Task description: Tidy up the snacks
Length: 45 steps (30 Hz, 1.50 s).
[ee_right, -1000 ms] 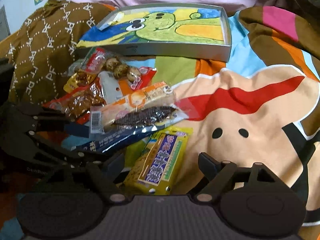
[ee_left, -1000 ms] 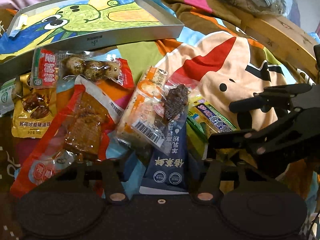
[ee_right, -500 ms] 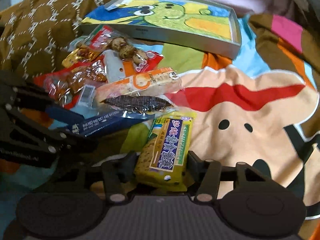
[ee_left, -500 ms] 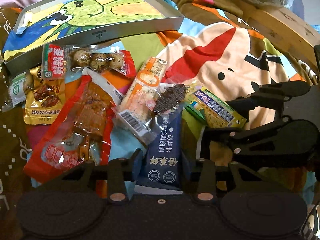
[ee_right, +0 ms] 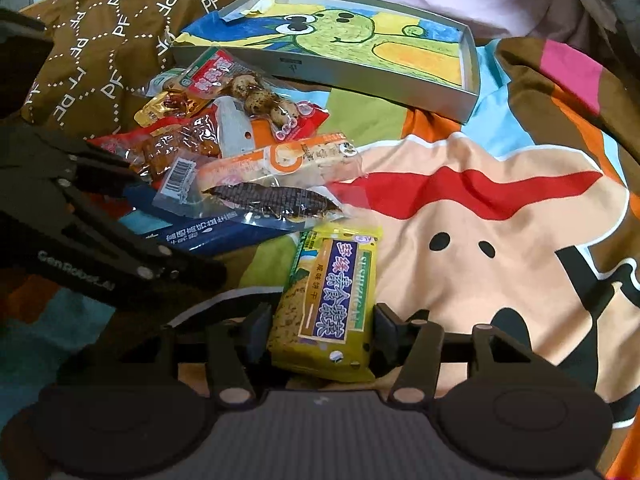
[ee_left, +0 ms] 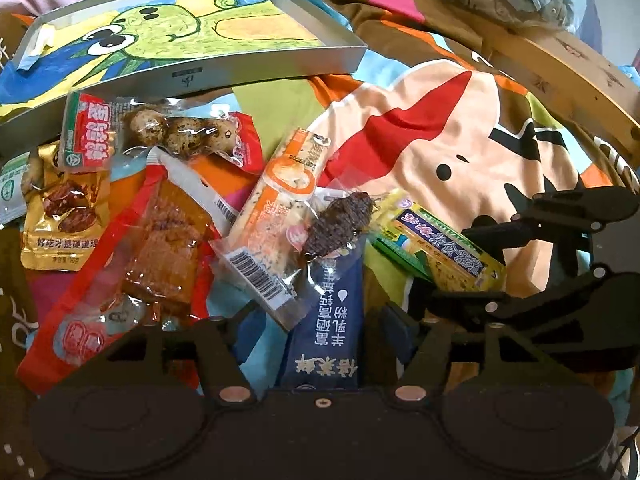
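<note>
A heap of snack packets lies on the bedspread in front of a grey tray (ee_left: 192,76) with a green cartoon drawing. My left gripper (ee_left: 316,316) straddles the near end of a dark blue sachet (ee_left: 332,320); its jaws are opening and the pads stand clear of the sachet. My right gripper (ee_right: 320,320) has a yellow biscuit packet (ee_right: 332,300) between its fingers. Its jaws are easing open a little, but the pads still touch the packet's sides. A clear packet with a dark dried snack (ee_left: 336,224) and an orange cake bar (ee_left: 280,200) lie on the sachet's far end.
Left of the sachet lie a red tofu packet (ee_left: 160,248), a quail egg packet (ee_left: 180,136) and a gold packet (ee_left: 64,216). A curved wooden piece (ee_left: 560,64) runs along the far right. A brown patterned cushion (ee_right: 100,40) is at the left.
The right jaws narrowed from wide open until they closed around the yellow packet, which now reaches deeper between them. The left jaws narrowed on the blue sachet, then spread again.
</note>
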{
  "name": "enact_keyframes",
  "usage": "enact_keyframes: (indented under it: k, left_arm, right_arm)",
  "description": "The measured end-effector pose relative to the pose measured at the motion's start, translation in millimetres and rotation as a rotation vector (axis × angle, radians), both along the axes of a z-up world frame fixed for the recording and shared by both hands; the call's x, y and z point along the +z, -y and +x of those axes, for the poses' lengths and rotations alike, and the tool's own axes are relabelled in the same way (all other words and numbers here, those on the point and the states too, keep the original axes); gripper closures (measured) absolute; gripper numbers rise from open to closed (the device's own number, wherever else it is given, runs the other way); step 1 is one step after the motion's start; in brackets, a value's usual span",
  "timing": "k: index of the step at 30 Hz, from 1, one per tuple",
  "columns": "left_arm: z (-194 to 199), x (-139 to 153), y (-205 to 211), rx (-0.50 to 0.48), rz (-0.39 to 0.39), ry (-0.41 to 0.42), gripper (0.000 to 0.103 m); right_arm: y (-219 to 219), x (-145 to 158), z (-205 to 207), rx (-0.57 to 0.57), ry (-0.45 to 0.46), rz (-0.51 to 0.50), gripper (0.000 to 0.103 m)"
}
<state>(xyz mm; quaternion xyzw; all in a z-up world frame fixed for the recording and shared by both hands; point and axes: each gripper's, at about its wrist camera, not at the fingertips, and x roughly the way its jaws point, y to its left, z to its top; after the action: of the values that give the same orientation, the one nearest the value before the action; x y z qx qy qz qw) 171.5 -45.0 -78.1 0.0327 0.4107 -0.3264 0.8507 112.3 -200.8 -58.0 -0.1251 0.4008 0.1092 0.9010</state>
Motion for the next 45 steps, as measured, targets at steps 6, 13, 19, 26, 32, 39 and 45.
enact_keyframes:
  k: [6, 13, 19, 26, 32, 39, 45]
  left_arm:
    - [0.2, 2.9, -3.2, 0.004, -0.011, -0.017, 0.062]
    - [-7.7, 9.9, 1.0, 0.017, 0.018, -0.060, 0.064]
    - [-10.3, 16.6, -2.9, 0.055, -0.033, -0.193, 0.064]
    - [-8.7, 9.8, -12.0, 0.060, -0.229, -0.406, 0.066]
    - [-16.1, 5.6, -8.6, 0.044, -0.239, -0.410, 0.067]
    - [-20.9, 8.4, -10.4, 0.009, -0.337, -0.432, 0.067]
    - [-24.2, 4.9, -6.5, -0.005, -0.326, -0.430, 0.068]
  right_arm:
    - [-2.9, -1.9, 9.0, -0.019, -0.020, 0.032, 0.040]
    - [-9.4, -3.4, 0.6, -0.007, -0.011, -0.027, 0.046]
    - [-21.2, -5.1, -14.0, 0.052, 0.009, -0.175, 0.048]
    - [-32.6, -11.9, -28.1, 0.133, 0.095, -0.398, 0.050]
    - [-35.0, -20.2, -37.7, 0.176, 0.157, -0.540, 0.050]
    - [-37.1, -26.6, -46.6, 0.216, 0.252, -0.685, 0.050]
    - [-37.9, -31.6, -49.4, 0.245, 0.309, -0.782, 0.051]
